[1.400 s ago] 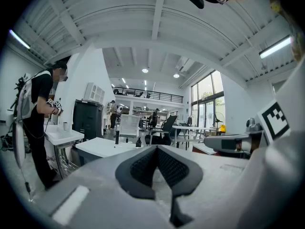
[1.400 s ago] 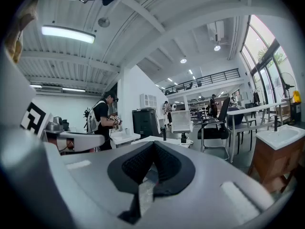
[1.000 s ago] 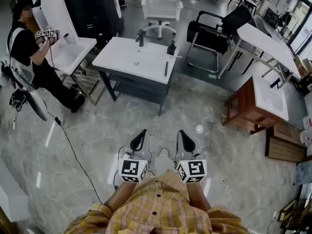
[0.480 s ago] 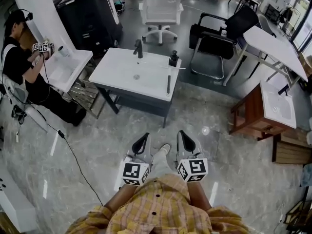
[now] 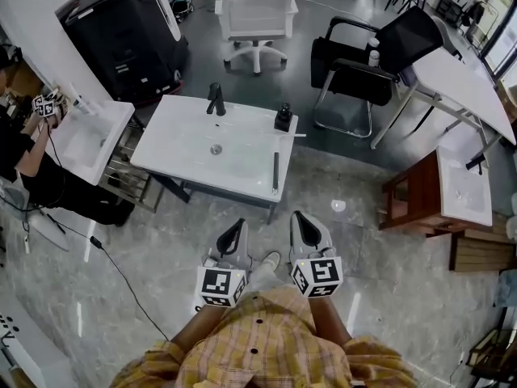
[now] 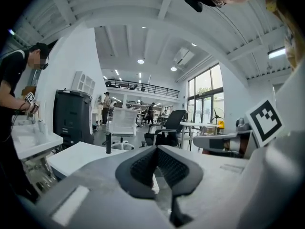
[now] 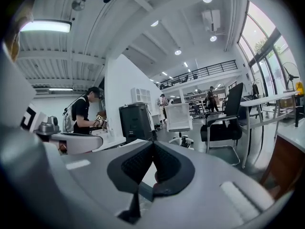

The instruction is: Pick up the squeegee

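In the head view the squeegee (image 5: pixel 275 170), slim and dark, lies on the right part of the white sink table (image 5: pixel 186 164), close to its near edge. A black faucet (image 5: pixel 215 98) and a black bottle (image 5: pixel 283 118) stand at the table's far side. Both grippers are held side by side over the floor, short of the table. My left gripper (image 5: pixel 237 224) (image 6: pixel 156 148) is shut with nothing in it. So is my right gripper (image 5: pixel 297 217) (image 7: pixel 152 143), whose tips point toward the table's near right corner.
A person (image 5: pixel 28 148) works at a second white sink (image 5: pixel 85 140) on the left. Behind the table stand a black cabinet (image 5: pixel 121 31), a white chair (image 5: pixel 254 10) and a black chair (image 5: pixel 363 55). A wooden sink cabinet (image 5: pixel 448 196) is at right. A cable (image 5: pixel 121 269) trails across the floor.
The table and squeegee have come closer in the head view as both grippers travelled forward together over the floor. Both stay shut and empty.
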Demonstrator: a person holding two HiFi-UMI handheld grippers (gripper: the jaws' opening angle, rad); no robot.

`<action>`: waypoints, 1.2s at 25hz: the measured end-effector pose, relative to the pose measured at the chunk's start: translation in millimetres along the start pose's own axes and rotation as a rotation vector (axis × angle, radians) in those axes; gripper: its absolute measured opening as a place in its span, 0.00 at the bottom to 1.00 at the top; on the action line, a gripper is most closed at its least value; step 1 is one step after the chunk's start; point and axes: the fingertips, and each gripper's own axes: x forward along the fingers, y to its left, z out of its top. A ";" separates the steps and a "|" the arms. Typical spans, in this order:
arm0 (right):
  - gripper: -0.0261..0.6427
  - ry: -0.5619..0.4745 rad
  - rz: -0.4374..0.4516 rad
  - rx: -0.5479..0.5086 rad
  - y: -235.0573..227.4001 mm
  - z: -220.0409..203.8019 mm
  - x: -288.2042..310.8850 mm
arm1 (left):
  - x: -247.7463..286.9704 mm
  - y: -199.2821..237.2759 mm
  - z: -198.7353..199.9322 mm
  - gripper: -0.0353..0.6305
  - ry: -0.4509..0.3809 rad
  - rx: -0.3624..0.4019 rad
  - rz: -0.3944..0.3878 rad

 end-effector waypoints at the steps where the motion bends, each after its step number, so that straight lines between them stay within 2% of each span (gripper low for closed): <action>1: 0.04 -0.001 -0.001 -0.004 -4.2 2.6 10.4 | 10.5 5.1 1.0 0.05 0.003 0.000 -0.002; 12: 0.04 -0.005 -0.008 0.004 -32.3 15.3 82.0 | 80.8 40.4 10.4 0.05 0.003 -0.052 -0.041; 14: 0.04 0.001 -0.002 0.009 -33.5 14.0 89.3 | 87.4 42.3 12.0 0.05 0.003 -0.040 -0.042; 20: 0.04 0.057 -0.006 0.021 -38.3 4.3 111.7 | 106.7 49.7 9.6 0.05 0.034 -0.012 -0.029; 30: 0.04 0.172 -0.073 0.075 -62.8 -24.7 168.2 | 165.1 78.7 -1.4 0.05 0.096 -0.009 -0.066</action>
